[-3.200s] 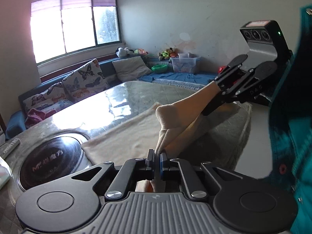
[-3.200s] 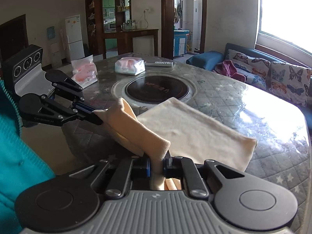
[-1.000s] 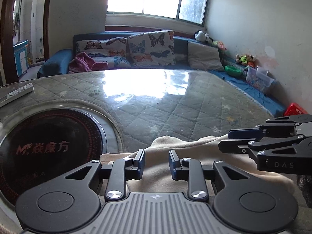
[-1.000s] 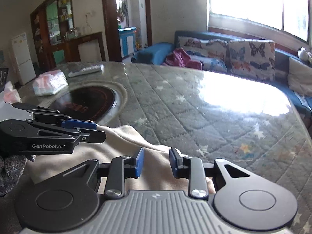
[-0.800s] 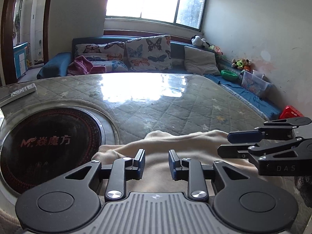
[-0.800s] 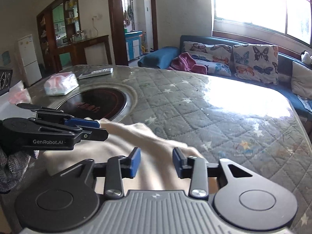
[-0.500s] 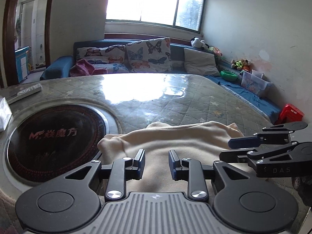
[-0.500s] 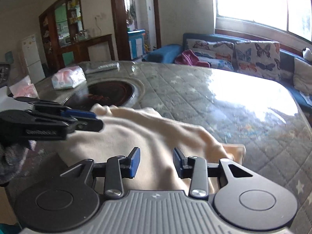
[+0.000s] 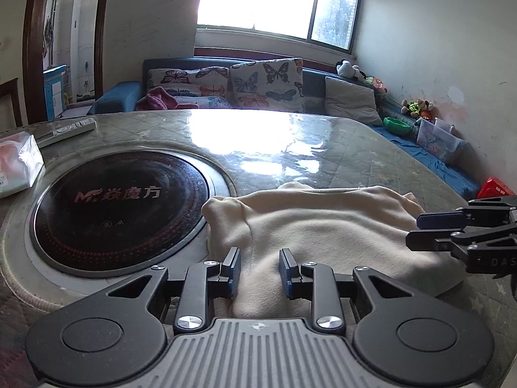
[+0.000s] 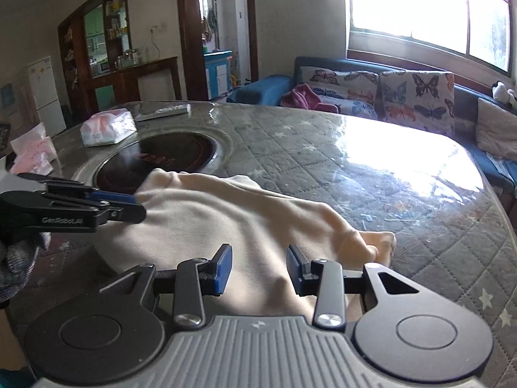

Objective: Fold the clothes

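A cream garment point(image 9: 323, 229) lies folded in a loose heap on the quilted table, beside the round black hob; it also shows in the right wrist view point(image 10: 232, 226). My left gripper point(image 9: 260, 273) is open and empty, its jaws over the garment's near edge. My right gripper point(image 10: 258, 270) is open and empty, also over the near edge. In the left wrist view the right gripper point(image 9: 420, 229) shows at the garment's right end. In the right wrist view the left gripper point(image 10: 139, 205) shows at its left end.
A round black hob point(image 9: 119, 203) is set into the table point(image 9: 290, 148) left of the garment. A tissue pack point(image 10: 106, 127) and a remote point(image 10: 163, 111) lie at the far left. A sofa with butterfly cushions point(image 9: 258, 84) stands behind the table.
Both grippers let go of the garment, which now lies folded on the table. Over the last second both have drawn back toward the near edge, and the right gripper's jaws have spread wider.
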`<action>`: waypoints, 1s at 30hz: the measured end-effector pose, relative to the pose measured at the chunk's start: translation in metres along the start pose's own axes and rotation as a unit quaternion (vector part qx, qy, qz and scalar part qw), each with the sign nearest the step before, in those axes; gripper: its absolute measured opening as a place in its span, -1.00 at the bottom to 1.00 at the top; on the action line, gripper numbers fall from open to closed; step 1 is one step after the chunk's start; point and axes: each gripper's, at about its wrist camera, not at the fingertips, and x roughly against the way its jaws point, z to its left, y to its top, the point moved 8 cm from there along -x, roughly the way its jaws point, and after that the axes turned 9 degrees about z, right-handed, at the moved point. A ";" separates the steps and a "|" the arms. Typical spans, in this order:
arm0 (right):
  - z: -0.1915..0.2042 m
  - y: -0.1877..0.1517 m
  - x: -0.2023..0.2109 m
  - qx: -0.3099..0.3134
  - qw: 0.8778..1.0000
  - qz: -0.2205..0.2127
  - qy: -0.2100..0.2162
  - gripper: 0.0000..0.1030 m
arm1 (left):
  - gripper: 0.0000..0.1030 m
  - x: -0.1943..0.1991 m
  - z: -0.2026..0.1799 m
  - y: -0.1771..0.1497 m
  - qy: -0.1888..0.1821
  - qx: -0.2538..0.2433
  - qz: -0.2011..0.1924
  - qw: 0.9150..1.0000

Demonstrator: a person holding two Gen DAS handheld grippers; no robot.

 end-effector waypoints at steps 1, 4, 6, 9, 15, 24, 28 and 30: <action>0.001 -0.002 0.000 0.002 1.000 0.002 -0.003 -0.28 | -0.44 0.000 0.001 0.000 0.000 -0.001 0.000 1.000; 0.002 -0.006 -0.001 0.007 1.000 0.008 -0.010 -0.28 | -0.44 0.001 0.005 -0.004 0.001 0.001 0.003 1.000; 0.000 -0.011 0.002 0.005 1.000 0.012 -0.015 -0.28 | -0.44 0.000 0.009 -0.006 0.004 0.002 0.006 1.000; -0.004 -0.015 0.005 -0.001 1.000 0.010 -0.024 -0.28 | -0.43 0.003 0.013 -0.009 0.007 0.006 0.009 1.000; -0.003 -0.022 0.015 -0.003 1.000 -0.002 -0.024 -0.28 | -0.44 0.016 0.005 -0.002 0.011 -0.008 -0.010 1.000; -0.009 -0.028 0.027 -0.012 1.000 -0.009 -0.026 -0.28 | -0.44 0.011 0.003 -0.004 0.017 -0.036 0.008 0.999; -0.009 -0.030 0.027 -0.012 1.000 -0.003 -0.018 -0.31 | -0.44 0.015 -0.012 0.004 -0.007 -0.042 -0.001 0.999; -0.009 -0.036 0.021 -0.010 1.000 0.014 -0.017 -0.32 | -0.44 0.012 -0.027 0.007 -0.027 -0.053 0.000 0.998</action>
